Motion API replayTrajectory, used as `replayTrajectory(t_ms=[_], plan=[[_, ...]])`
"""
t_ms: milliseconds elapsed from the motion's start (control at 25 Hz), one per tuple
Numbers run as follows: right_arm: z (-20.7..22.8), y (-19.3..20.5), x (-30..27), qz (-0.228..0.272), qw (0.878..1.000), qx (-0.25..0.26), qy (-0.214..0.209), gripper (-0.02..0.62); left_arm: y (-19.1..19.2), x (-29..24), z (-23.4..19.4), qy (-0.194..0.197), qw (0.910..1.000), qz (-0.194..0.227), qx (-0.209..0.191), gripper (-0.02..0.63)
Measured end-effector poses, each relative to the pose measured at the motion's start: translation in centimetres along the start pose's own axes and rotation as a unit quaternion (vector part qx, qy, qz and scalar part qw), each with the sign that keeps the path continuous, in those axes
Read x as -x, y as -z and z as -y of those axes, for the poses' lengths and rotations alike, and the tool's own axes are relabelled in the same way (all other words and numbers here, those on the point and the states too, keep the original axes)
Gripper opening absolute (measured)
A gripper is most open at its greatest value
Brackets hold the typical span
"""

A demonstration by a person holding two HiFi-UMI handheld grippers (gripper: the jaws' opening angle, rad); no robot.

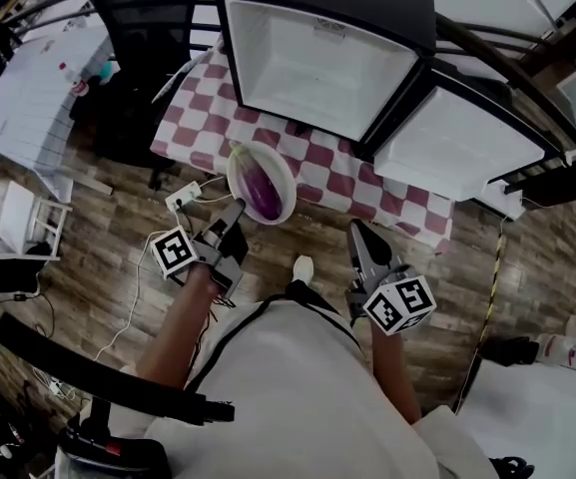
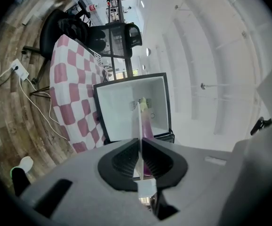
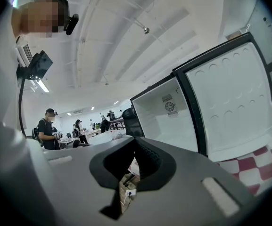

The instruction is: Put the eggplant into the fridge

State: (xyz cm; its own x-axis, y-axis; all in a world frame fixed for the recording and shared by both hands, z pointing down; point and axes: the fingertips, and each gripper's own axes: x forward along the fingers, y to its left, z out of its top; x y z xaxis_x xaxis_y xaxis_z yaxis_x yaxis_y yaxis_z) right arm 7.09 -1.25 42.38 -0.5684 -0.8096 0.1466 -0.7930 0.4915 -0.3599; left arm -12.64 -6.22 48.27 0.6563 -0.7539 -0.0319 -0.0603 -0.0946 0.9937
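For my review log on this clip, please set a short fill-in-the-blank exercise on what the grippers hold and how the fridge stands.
1. The left gripper has its fingers shut on the ____ of the round white plate that carries the long purple eggplant.
2. The door of the black fridge stands ____.
3. The fridge sits on a red-and-white ____ tablecloth.
4. The right gripper holds ____.

Missing words: rim; open; checked; nothing.

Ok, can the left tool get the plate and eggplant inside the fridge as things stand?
Probably yes: the fridge has its door wide open, its inside looks bare, and nothing stands between it and the left tool, shut on the plate carrying the eggplant.
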Motion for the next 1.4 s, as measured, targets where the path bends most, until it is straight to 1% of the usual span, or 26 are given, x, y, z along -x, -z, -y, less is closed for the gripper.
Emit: replayTrajectory(t_ms=[120, 520, 800, 1160, 1400], plan=[[1.5, -0.8, -0.7, -0.002, 1.000, 0.003, -0.011, 0.006, -0.1, -1.8, 0.3, -0.002, 1.0000, 0.005, -0.002, 0.028], [6.8, -2.4, -2.7, -0.018, 0.999, 0.005, -0.028, 0.008, -0.1, -7.2, 0.1, -0.011, 0.9997, 0.020, -0.006, 0.028], [9.6, -3.6, -3.9, -0.017, 0.999, 0.006, -0.043, 0.008, 0.0, -10.1, 0.1, -0.010, 0.9994, 0.033, -0.007, 0.028], [12.2, -4.0, -4.8, -0.024, 0.998, 0.004, -0.055, 0.008, 0.1, -12.2, -0.5, -0.018, 0.9988, 0.045, -0.010, 0.028], [13.4, -4.3, -4.9, -0.025, 0.998, 0.006, -0.061, 0.008, 0.6, -13.3, -0.6, -0.016, 0.9986, 0.049, -0.008, 0.028]])
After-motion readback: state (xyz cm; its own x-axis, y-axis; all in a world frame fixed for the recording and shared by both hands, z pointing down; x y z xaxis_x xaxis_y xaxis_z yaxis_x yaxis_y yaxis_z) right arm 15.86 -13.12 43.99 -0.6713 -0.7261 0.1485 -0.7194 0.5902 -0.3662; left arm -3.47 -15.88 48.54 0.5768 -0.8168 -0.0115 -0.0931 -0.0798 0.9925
